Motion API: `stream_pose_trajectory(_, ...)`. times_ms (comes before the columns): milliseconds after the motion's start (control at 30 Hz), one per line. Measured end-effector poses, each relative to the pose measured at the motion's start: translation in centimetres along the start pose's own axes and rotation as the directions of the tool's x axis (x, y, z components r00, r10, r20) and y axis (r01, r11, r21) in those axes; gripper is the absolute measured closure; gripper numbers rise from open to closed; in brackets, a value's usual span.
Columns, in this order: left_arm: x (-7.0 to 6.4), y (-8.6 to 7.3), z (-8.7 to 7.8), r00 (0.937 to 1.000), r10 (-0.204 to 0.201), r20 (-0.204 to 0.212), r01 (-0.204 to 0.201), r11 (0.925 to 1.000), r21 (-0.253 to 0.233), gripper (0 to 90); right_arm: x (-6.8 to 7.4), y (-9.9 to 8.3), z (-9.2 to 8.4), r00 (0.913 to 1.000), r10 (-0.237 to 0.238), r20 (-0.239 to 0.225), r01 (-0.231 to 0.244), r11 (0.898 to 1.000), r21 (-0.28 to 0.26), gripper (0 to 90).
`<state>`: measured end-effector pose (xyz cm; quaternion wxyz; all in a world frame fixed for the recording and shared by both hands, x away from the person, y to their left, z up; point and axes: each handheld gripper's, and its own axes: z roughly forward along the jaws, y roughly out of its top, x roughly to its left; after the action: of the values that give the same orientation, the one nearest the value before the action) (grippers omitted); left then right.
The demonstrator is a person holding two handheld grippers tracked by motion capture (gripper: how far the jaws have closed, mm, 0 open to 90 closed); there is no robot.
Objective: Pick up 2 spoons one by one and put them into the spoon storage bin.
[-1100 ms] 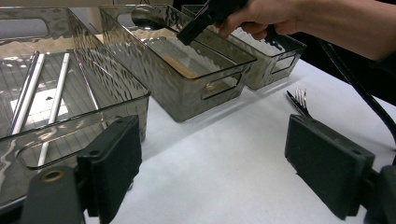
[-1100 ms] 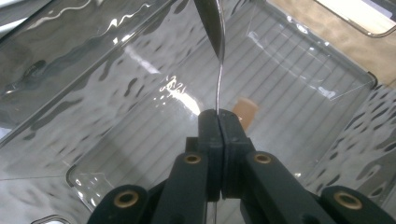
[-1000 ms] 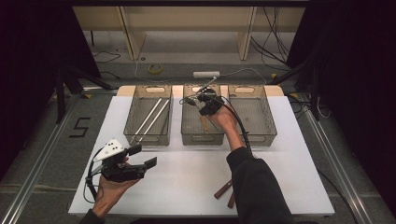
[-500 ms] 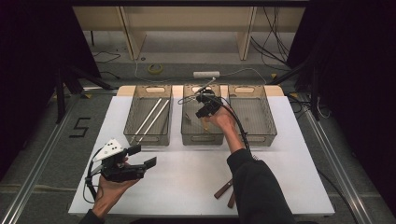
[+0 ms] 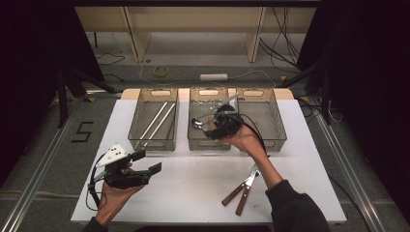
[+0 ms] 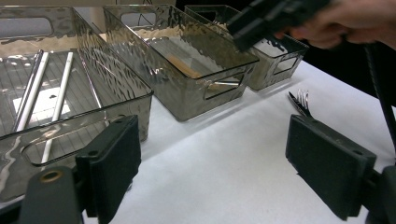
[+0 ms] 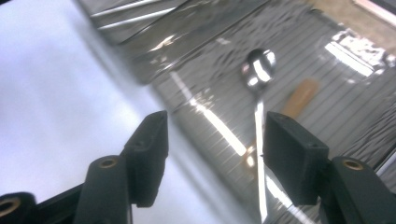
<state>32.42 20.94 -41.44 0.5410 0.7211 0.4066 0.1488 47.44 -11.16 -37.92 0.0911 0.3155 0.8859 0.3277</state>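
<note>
- Resting near the front edge of the white table (image 5: 203, 188), right of centre: two forks (image 5: 244, 186) with brown wooden handles, side by side, tines pointing away.
- Left gripper (image 5: 147, 164), near left, held in the person's left hand (image 5: 113, 195) above the table; jaws spread wide apart, nothing between them.
- Right gripper (image 5: 205, 123), held in the right hand (image 5: 244, 140) over the middle bin (image 5: 208, 142); jaws parted, gripping nothing.
- Spoon (image 7: 259, 65), metal with a wooden handle, lying in the middle bin just beyond the right gripper's jaws.
- Left bin (image 5: 154, 144), smoked clear plastic, holding two pale chopsticks (image 5: 155, 123) laid diagonally.
- Right bin (image 5: 263, 140), same make, just beside the middle one.
- Far off, past the table: a roll of yellow tape (image 5: 161, 71) and a white power strip (image 5: 213, 77) on the floor.
</note>
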Motion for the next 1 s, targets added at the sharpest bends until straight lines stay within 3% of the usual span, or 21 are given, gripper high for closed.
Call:
stream_pose_trajectory(100, 0.0, 0.0, 0.0, 1.0000, -0.003, 0.000, 0.003, 1.0000, -0.003, 17.7, 1.2, -1.9, -0.9, 0.9996, -0.008, -0.028, 0.007, 1.000, -0.031, 39.7)
stream_pose_trajectory(233, 0.0, 0.0, 0.0, 1.0000, -0.001, -0.001, 0.001, 1.0000, -0.001, 17.8, 2.4, -3.9, -1.6, 0.9979, 0.016, -0.062, -0.019, 0.998, -0.056, 37.6)
stream_pose_trajectory(500, 0.1, 0.0, 0.0, 1.0000, -0.002, 0.001, 0.002, 1.0000, -0.003, 17.7, 3.7, -6.0, -2.2, 0.9968, 0.025, -0.076, -0.032, 0.995, -0.099, 31.8)
stream_pose_trajectory(1000, 0.0, 0.0, 0.0, 1.0000, 0.001, 0.002, -0.001, 1.0000, -0.003, 17.7, 5.2, -9.5, -1.8, 0.9944, 0.022, -0.104, -0.031, 0.996, -0.084, 26.2)
